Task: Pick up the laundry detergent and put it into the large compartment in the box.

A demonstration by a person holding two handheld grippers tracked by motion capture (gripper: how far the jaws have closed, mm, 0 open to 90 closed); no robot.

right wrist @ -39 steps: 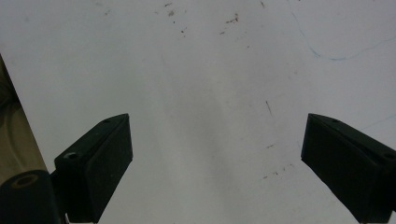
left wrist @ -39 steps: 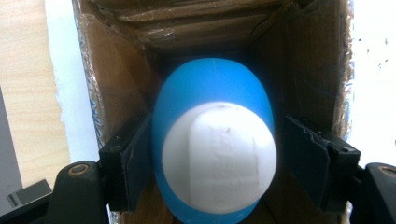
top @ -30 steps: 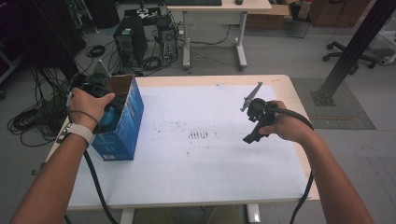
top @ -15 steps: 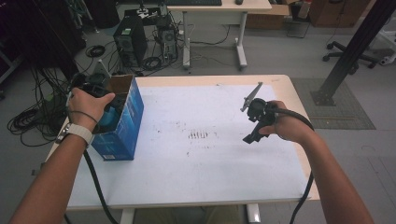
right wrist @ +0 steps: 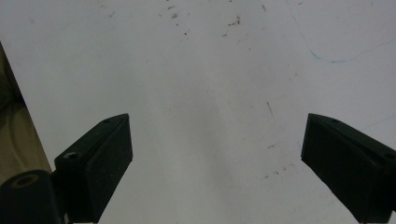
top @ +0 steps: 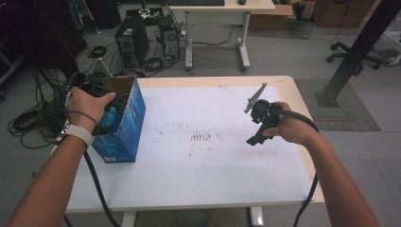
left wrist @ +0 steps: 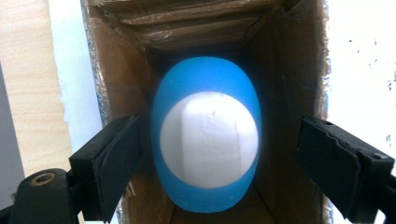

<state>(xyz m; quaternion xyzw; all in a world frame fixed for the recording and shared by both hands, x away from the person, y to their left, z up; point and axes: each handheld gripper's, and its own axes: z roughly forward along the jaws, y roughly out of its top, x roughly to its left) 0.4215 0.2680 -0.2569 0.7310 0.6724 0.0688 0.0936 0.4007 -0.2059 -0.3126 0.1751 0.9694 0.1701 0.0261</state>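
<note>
An open blue cardboard box (top: 125, 127) stands at the table's left edge. My left gripper (top: 112, 109) reaches down into it. In the left gripper view a blue rounded object (left wrist: 205, 140) with a white end lies inside the box (left wrist: 289, 70), between the jaws of the left gripper (left wrist: 219, 121). Those jaws have just been opening, and both pads stand clear of the object. My right gripper (top: 254, 138) hovers over the right part of the white table top (top: 198, 175). In its own view the right gripper (right wrist: 217, 119) is open with nothing between the jaws.
The white sheet (right wrist: 210, 56) carries small dark specks and a faint blue line. Behind the table stand a computer tower (top: 130, 45), floor cables (top: 28, 123) and a second desk (top: 222, 7). A black post (top: 352, 52) rises at the right.
</note>
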